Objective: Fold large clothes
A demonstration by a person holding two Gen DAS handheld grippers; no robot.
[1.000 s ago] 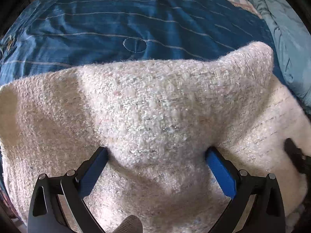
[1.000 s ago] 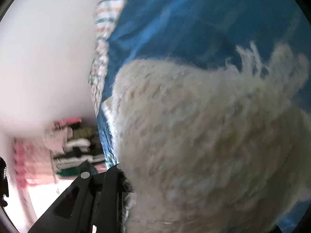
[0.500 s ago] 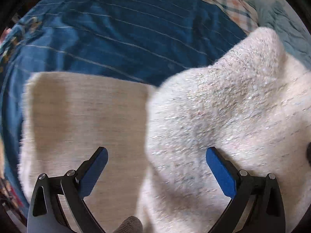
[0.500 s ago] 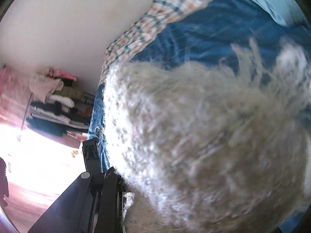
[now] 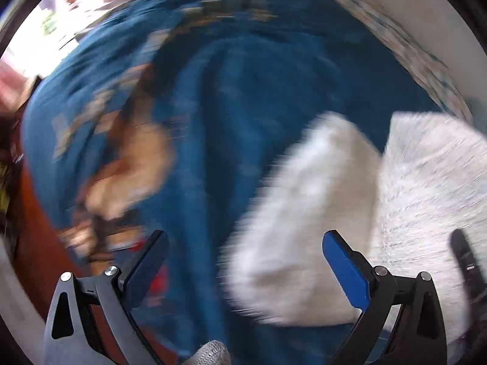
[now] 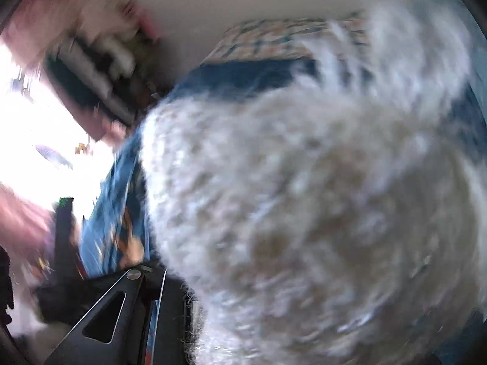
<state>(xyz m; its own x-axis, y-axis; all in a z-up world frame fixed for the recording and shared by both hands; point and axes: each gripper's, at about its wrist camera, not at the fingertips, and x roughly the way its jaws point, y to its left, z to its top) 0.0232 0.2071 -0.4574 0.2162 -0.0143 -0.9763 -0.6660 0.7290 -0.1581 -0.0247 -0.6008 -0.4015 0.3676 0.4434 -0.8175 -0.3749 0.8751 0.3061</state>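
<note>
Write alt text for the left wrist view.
The open left gripper, blue pads wide apart and holding nothing, hangs over a blue bedspread. A fuzzy cream knit garment lies at the lower right, partly between the fingers; the whole picture is motion-blurred.

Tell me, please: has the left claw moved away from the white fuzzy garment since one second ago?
Yes. The left claw is now mostly above the blue bedspread; the white fuzzy garment, which filled its view earlier, lies toward the right.

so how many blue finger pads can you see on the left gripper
2. One blue pad sits at lower left over the blue bedspread; the other is at lower right against the fluffy white garment. They stand wide apart, with nothing pinched between them.
</note>
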